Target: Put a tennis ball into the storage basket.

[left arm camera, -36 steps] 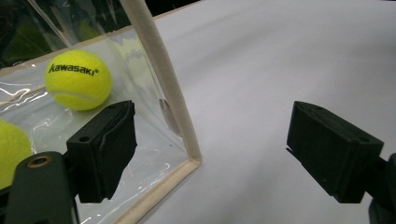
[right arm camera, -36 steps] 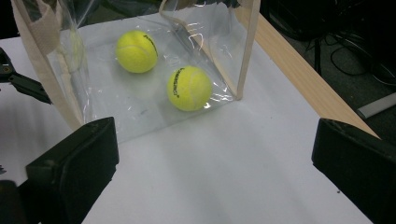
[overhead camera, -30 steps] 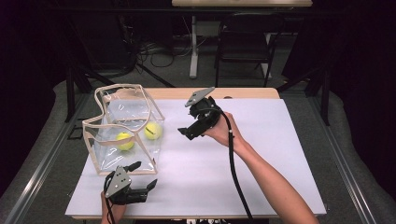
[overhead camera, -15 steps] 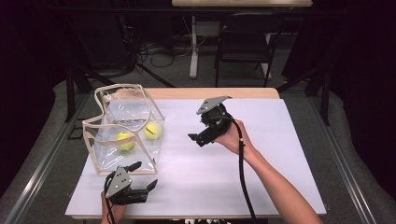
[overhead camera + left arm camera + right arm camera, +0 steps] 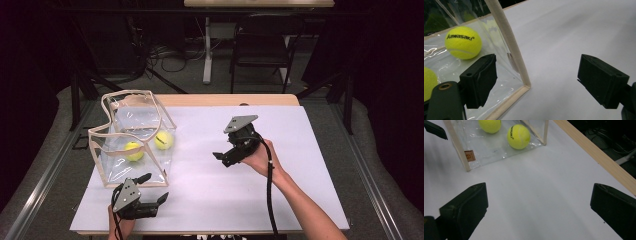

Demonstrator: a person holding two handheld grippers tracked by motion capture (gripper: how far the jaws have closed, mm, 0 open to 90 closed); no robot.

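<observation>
Since a second ago my right gripper has slid back from the clear bag toward the middle of the surface; the left gripper hasn't budged from the near edge, just off the bag's near corner.

Both sets of fingers are spread wide with nothing in them. In the left gripper view one finger sits in front of the bag's clear wall, the other over bare white.

The bag sits at the left of the surface, open at the top, with two tennis balls inside: one nearer me, one farther back. My guess is it's floppy clear vinyl, light and slick, so pinching a flat panel would just buckle it. The beige piping along the edges looks like the stiffer bit, so I'd grab the rim there. The balls will roll if it tips.

Plenty of open white to the right and centre. The left and near edges are close to the bag, so not much margin that way.
</observation>
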